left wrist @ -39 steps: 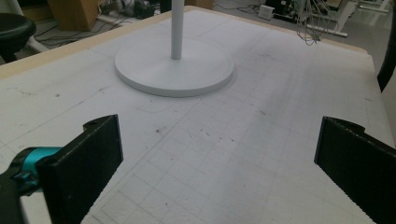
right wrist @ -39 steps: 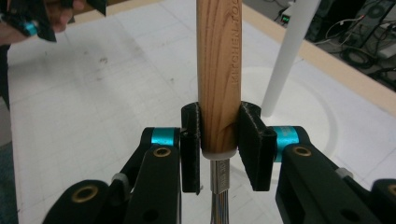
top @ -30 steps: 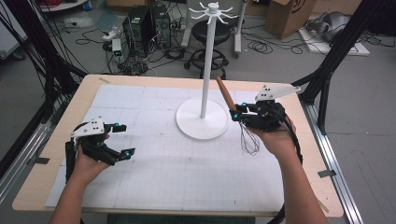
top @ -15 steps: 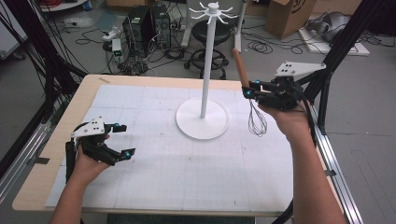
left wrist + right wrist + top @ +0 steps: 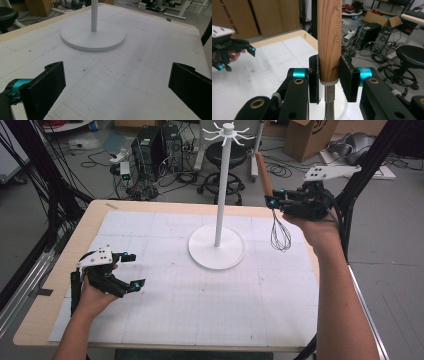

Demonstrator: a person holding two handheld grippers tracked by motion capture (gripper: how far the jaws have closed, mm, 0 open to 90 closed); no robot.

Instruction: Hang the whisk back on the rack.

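A whisk (image 5: 274,207) with a wooden handle (image 5: 329,37) and dark wire loops hangs upright in the air to the right of a white hook stand (image 5: 223,185). My right gripper (image 5: 272,201) is shut on the lower end of its handle, the pads (image 5: 348,77) pressed on the wood just above the wires. The stand's round base (image 5: 216,247) rests mid-table, with its ring of hooks at the top. At the table's left my left gripper (image 5: 131,270) hovers low over the white mat, open, with nothing between its pads (image 5: 47,85).
A white gridded mat (image 5: 200,290) covers the wooden table (image 5: 90,225). The stand's base (image 5: 93,37) lies ahead of the left gripper. Beyond the table are computer towers (image 5: 157,147), a black stool (image 5: 227,155), cables and cardboard boxes (image 5: 310,135). Black frame posts stand at both sides.
My right gripper has lifted the whisk off the table and carried it up and to the right, turning it upright. The left gripper has stayed put.
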